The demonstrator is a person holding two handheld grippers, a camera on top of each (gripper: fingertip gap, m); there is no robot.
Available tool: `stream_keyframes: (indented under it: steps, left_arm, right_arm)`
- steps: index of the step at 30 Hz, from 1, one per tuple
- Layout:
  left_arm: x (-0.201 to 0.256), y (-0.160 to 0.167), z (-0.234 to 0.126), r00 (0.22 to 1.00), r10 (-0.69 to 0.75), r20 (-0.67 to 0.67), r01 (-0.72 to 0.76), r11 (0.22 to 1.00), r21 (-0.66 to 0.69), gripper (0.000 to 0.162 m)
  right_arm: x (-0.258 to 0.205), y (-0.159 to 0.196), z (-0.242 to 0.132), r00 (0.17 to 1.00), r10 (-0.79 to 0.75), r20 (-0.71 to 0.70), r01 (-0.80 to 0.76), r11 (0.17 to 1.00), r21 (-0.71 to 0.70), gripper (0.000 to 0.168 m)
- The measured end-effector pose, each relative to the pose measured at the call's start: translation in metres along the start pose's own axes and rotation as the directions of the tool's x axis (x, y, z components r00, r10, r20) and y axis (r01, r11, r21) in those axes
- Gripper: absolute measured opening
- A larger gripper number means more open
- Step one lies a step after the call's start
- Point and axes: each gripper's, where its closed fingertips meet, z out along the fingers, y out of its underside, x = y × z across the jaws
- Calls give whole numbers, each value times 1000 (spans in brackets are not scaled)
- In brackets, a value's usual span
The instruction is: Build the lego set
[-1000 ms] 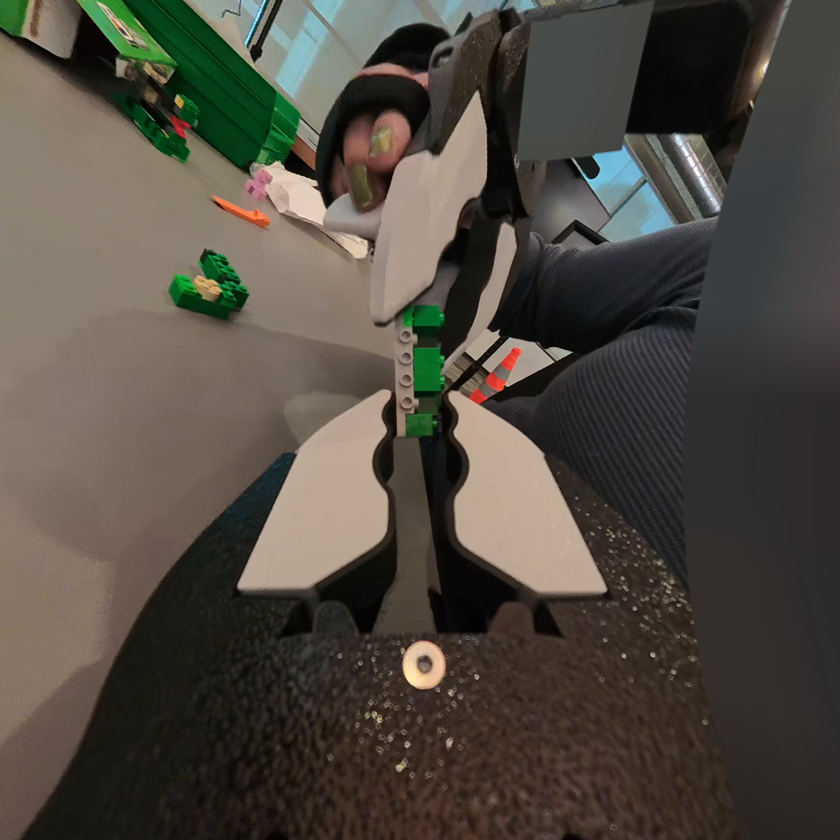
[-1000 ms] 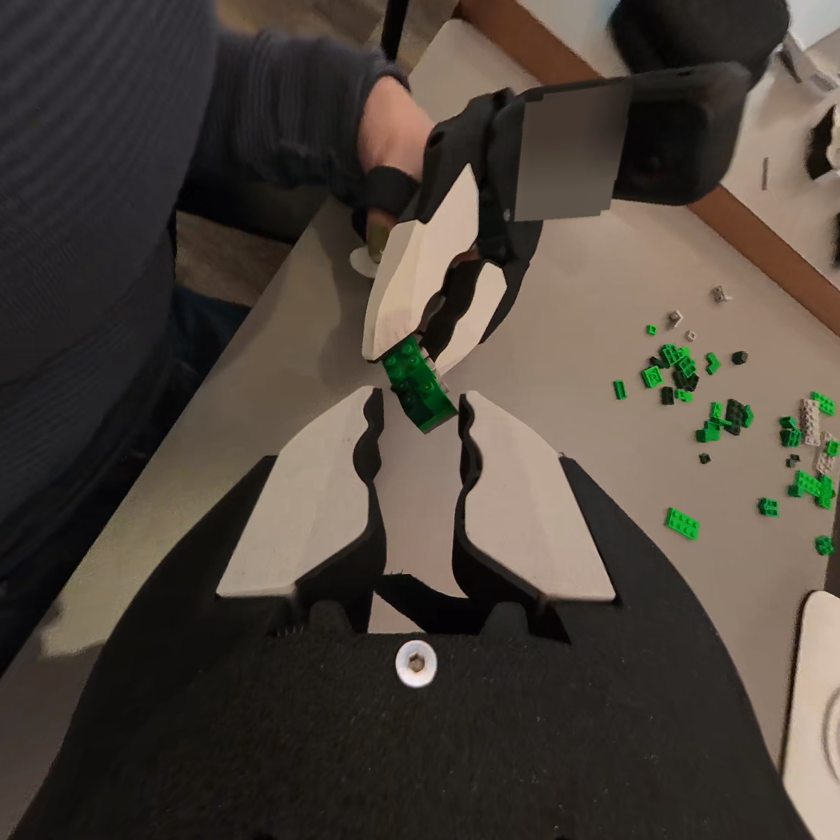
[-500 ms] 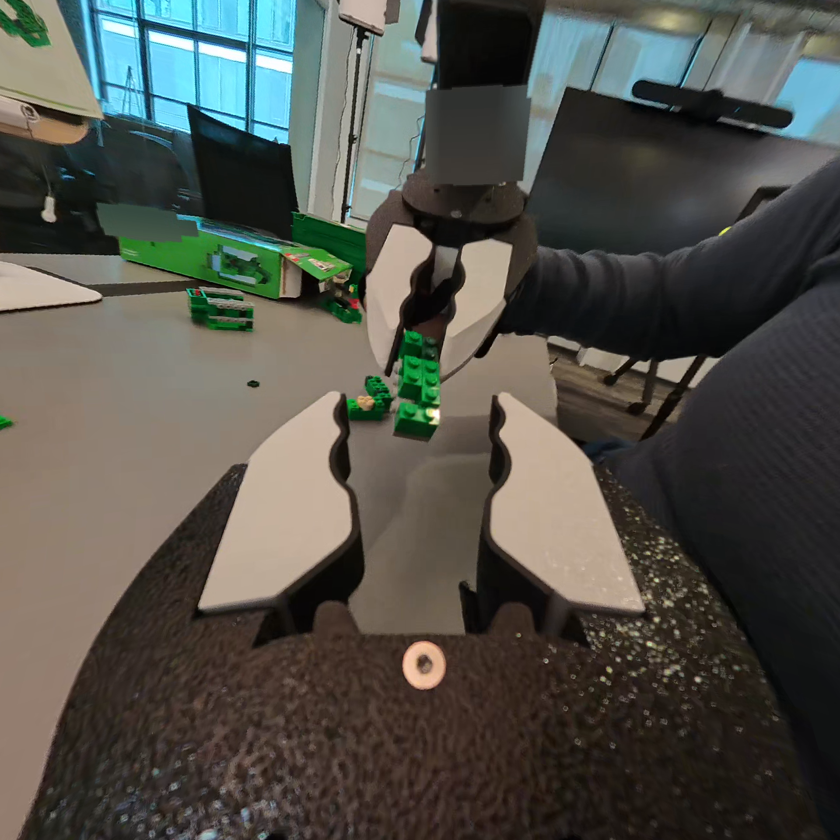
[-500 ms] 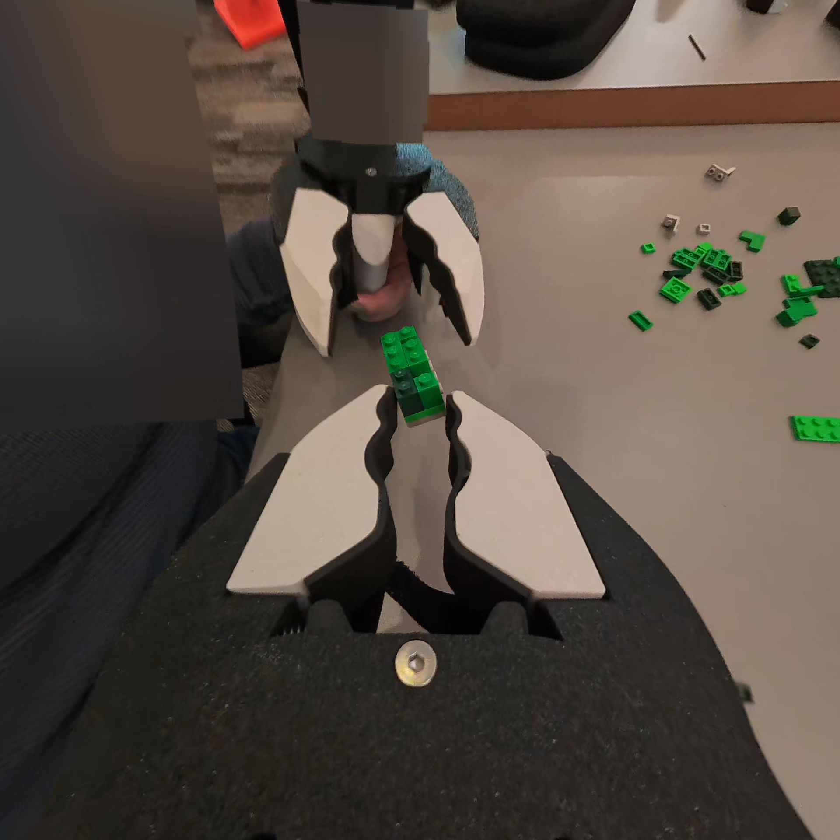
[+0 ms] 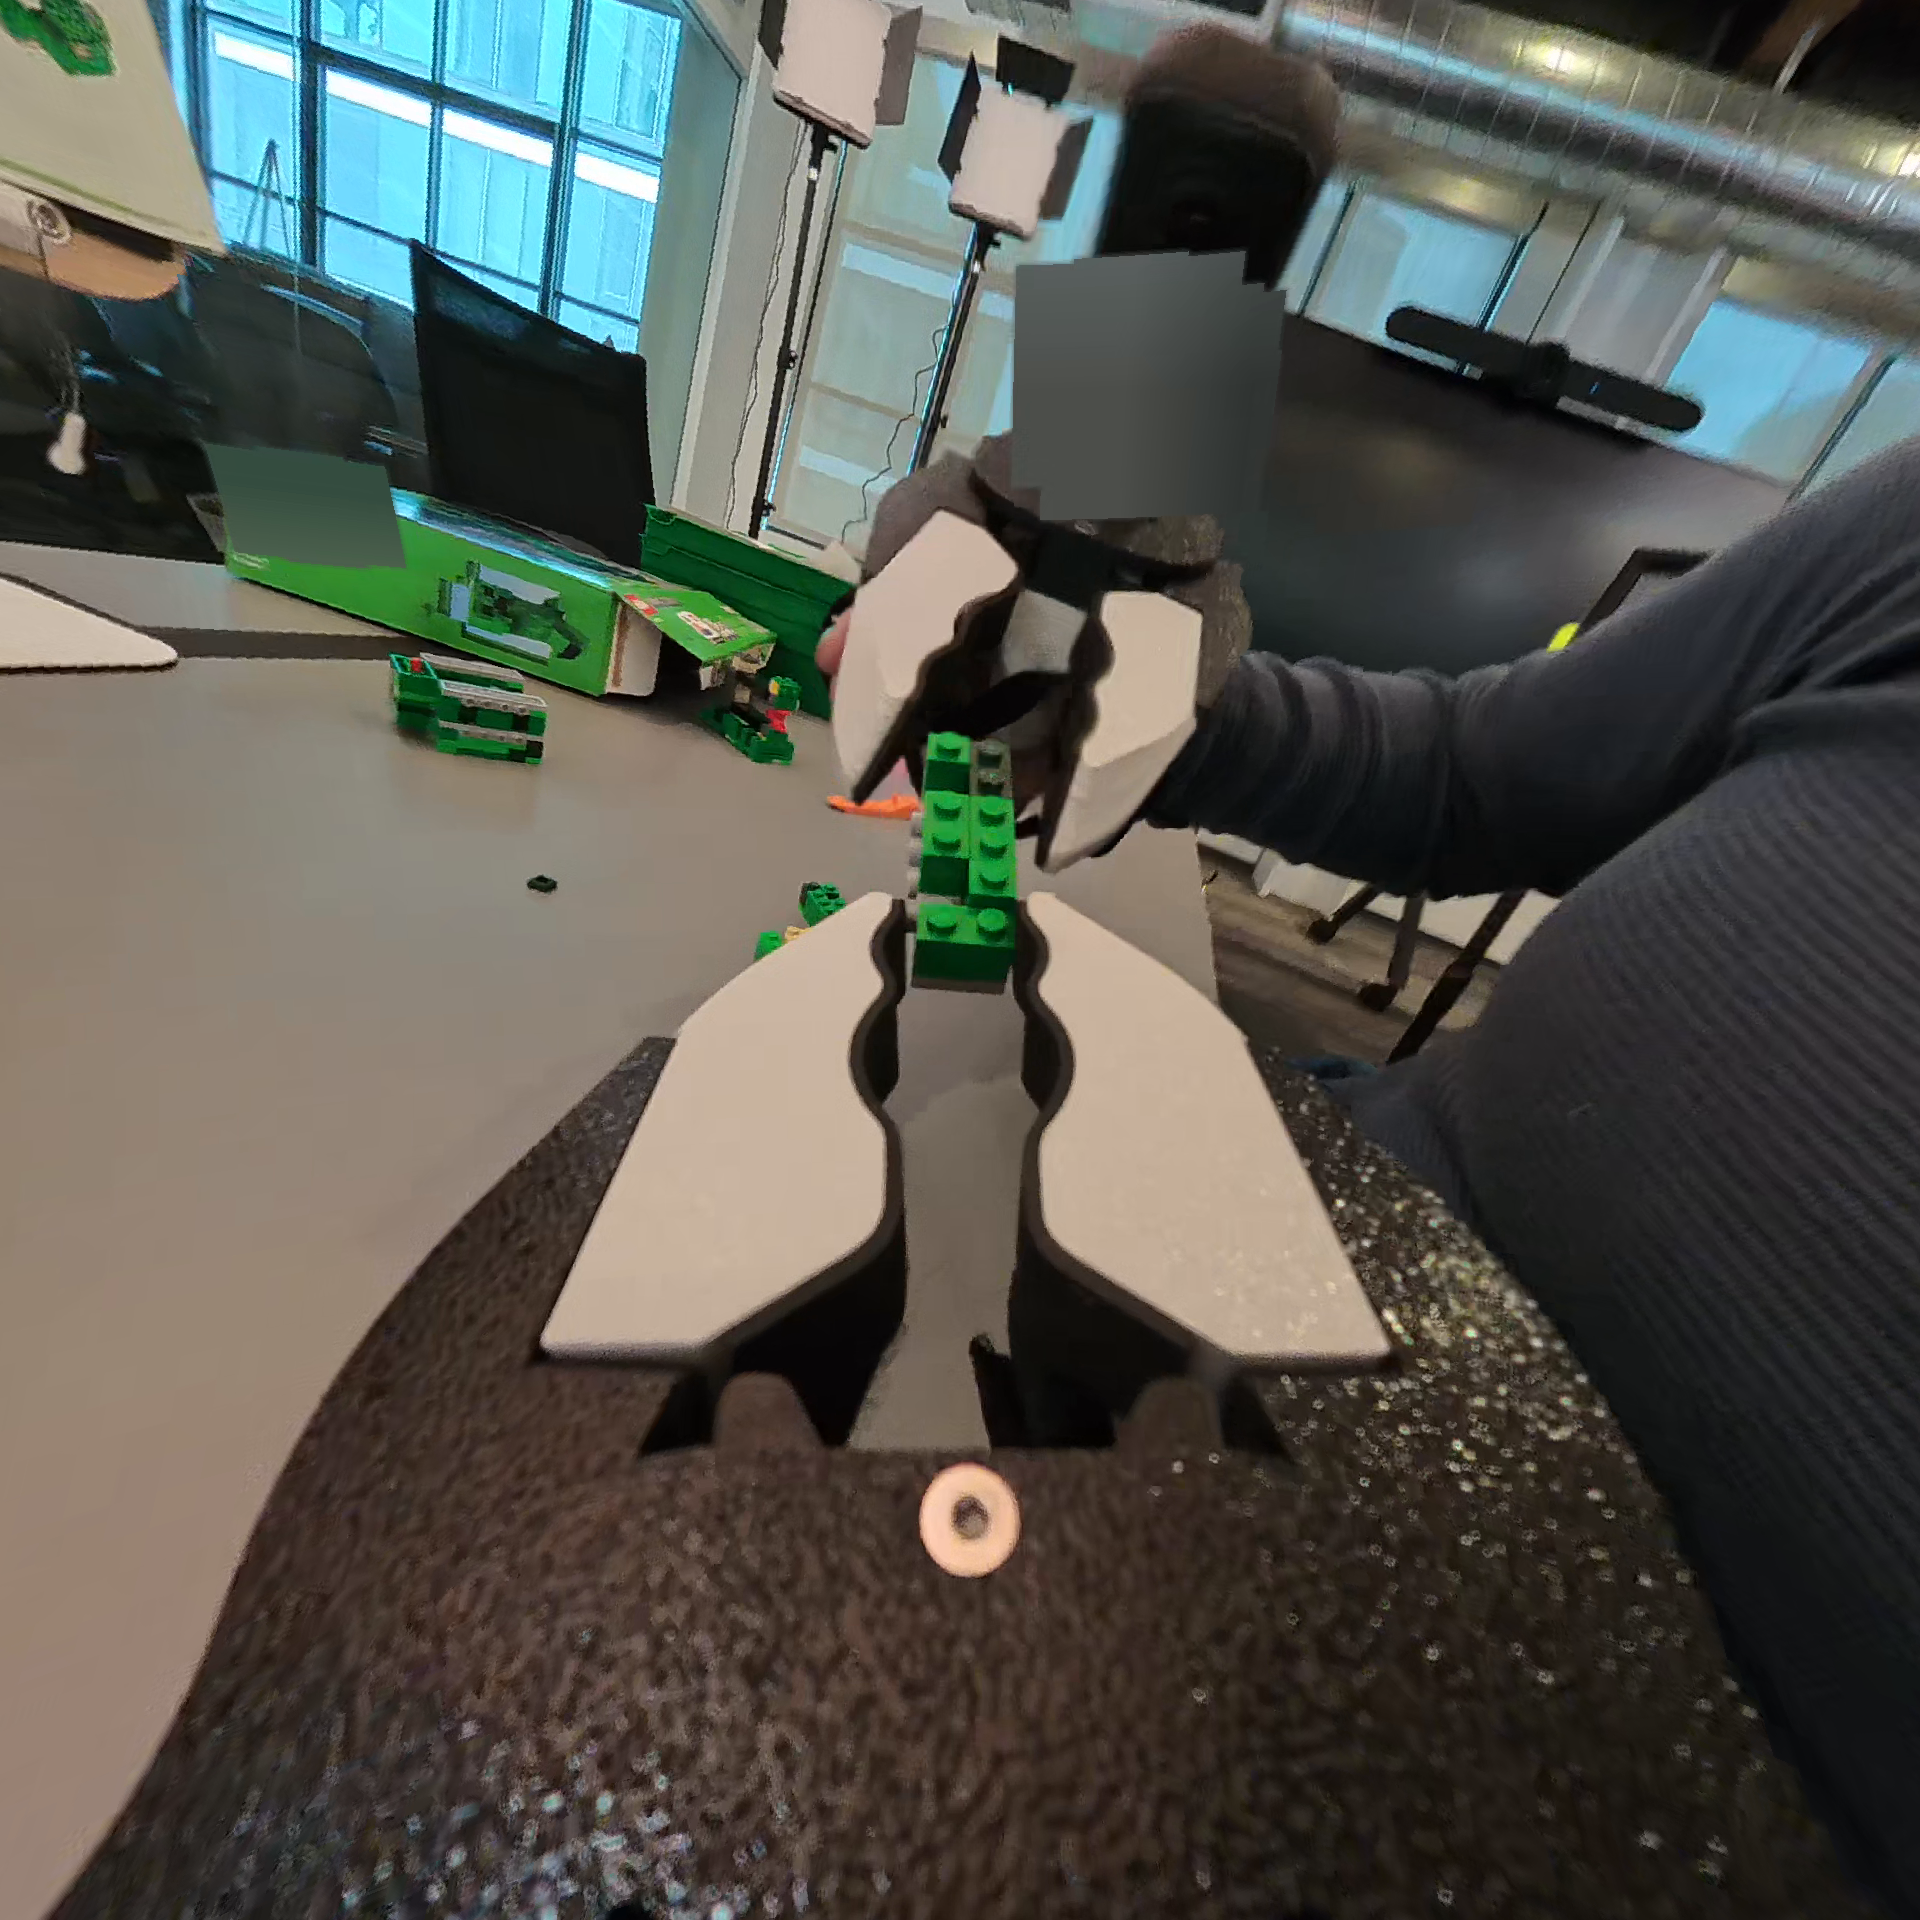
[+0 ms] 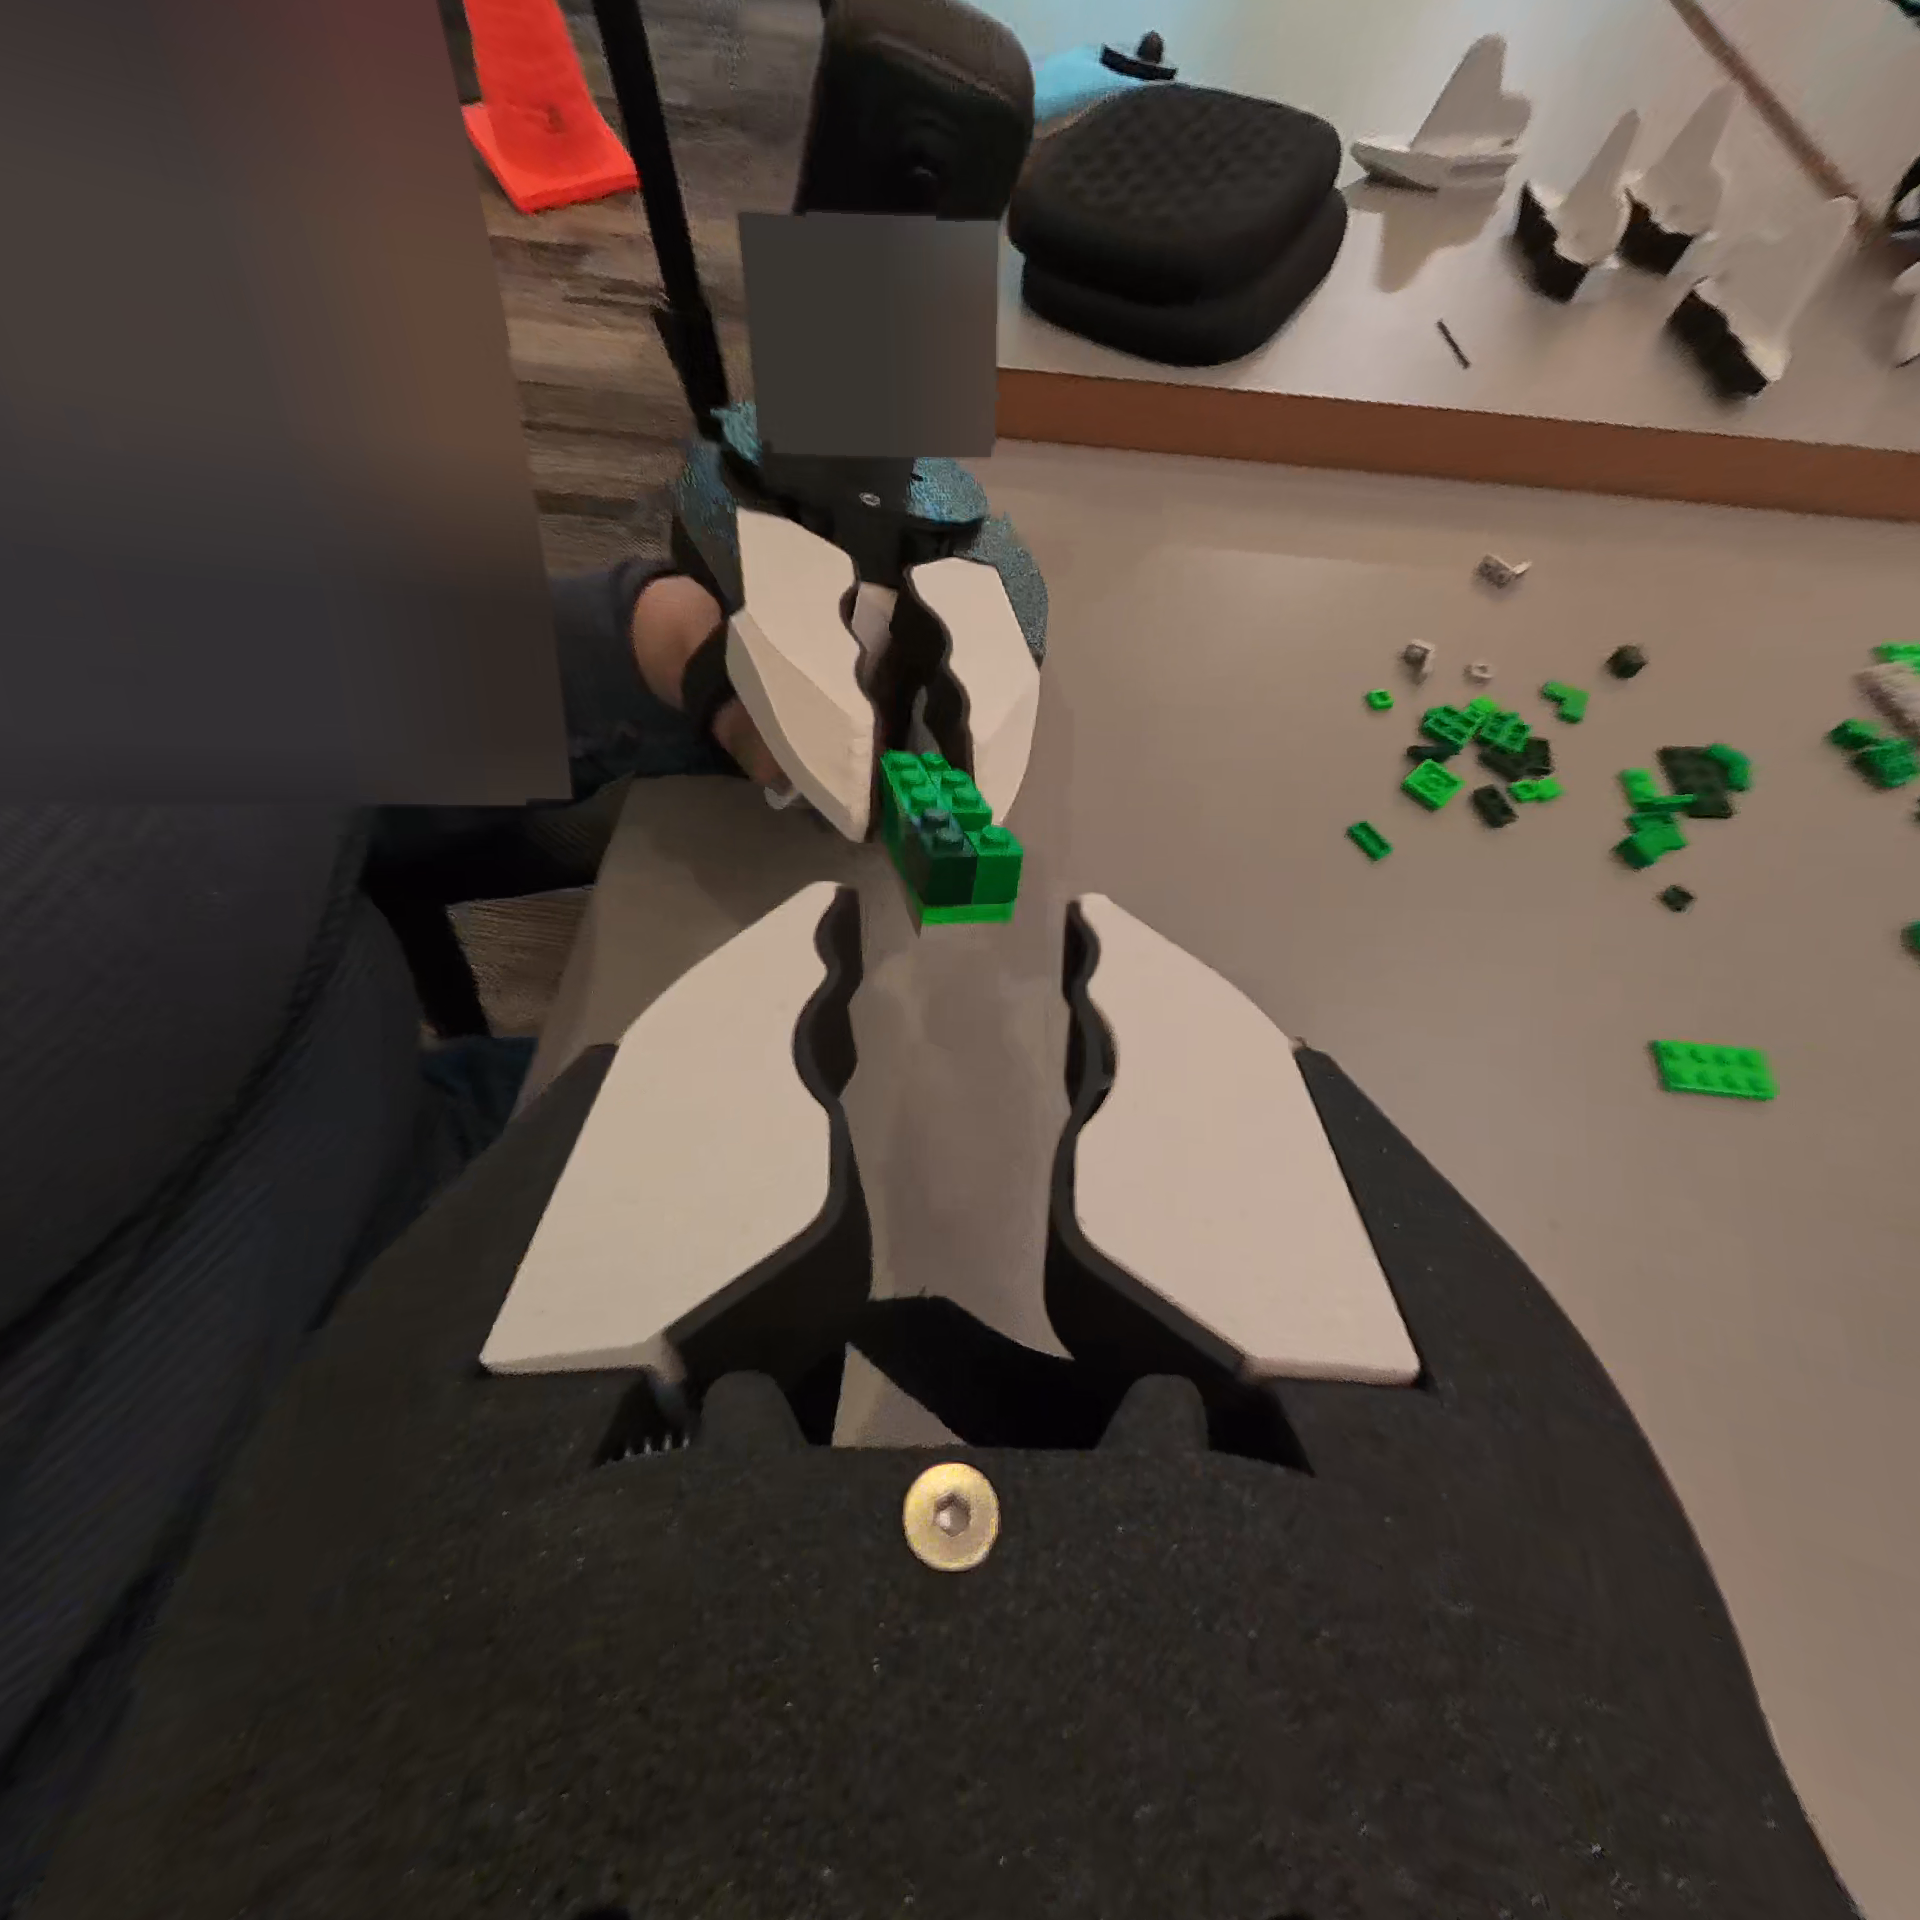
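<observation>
A green lego assembly [image 5: 971, 862] of stacked bricks with a grey strip on one side is held above the grey table [image 5: 312, 987]. My left gripper [image 5: 961, 914] is shut on its near end. My right gripper [image 5: 961, 821] faces it from the far side, its fingers spread around the other end without clamping. In the right wrist view my right gripper [image 6: 961, 899] is open and empty, with the assembly [image 6: 951, 842] just beyond its tips, held by the left gripper [image 6: 925, 821].
A green box [image 5: 499, 613] and two partial builds [image 5: 468, 712] [image 5: 753, 722] lie at the back of the table. An orange tool [image 5: 878, 802] lies nearby. Loose green pieces [image 6: 1486, 748] and a green plate [image 6: 1709, 1070] lie to my right. The table edge and a person's body are close. My left and right fingertips are right by each other. The green plate [image 6: 1709, 1070] is about 25 cm from both grippers' fingertips.
Half a second ago the right gripper held the assembly and the left was open. Now the left has shut on it and the right has opened and drawn back a little.
</observation>
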Motion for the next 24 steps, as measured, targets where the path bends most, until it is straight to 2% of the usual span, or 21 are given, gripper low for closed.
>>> stream_keyframes:
  steps: [3,10,13,16,18,21,24]
  left_arm:
    - [2,-6,-4,999,-28,-29,29,999,40,19]
    - [8,1,0,998,14,-53,-15,1000,-5,19]
    - [7,1,-1,999,1,-54,-1,1000,1,18]
    - [3,-3,-4,997,-56,-54,57,998,25,18]
    - [0,-6,-6,993,-101,-60,104,993,53,18]
    - [-1,-9,-9,988,-138,-71,143,987,72,18]
    - [1,-4,-6,987,-142,-79,145,989,40,18]
  right_arm:
    - [-4,0,1,999,25,22,-25,999,-23,42]
    - [-9,-7,0,982,150,114,-154,988,30,31]
    - [-10,-8,-2,987,119,112,-123,992,31,32]
    - [-6,-9,-5,997,-76,0,76,997,18,42]
    - [-2,-13,-7,947,-293,-129,291,956,-36,46]
    - [1,-15,-6,753,-612,-242,566,790,-234,45]
    - [3,-11,-1,559,-796,-230,689,601,-405,44]
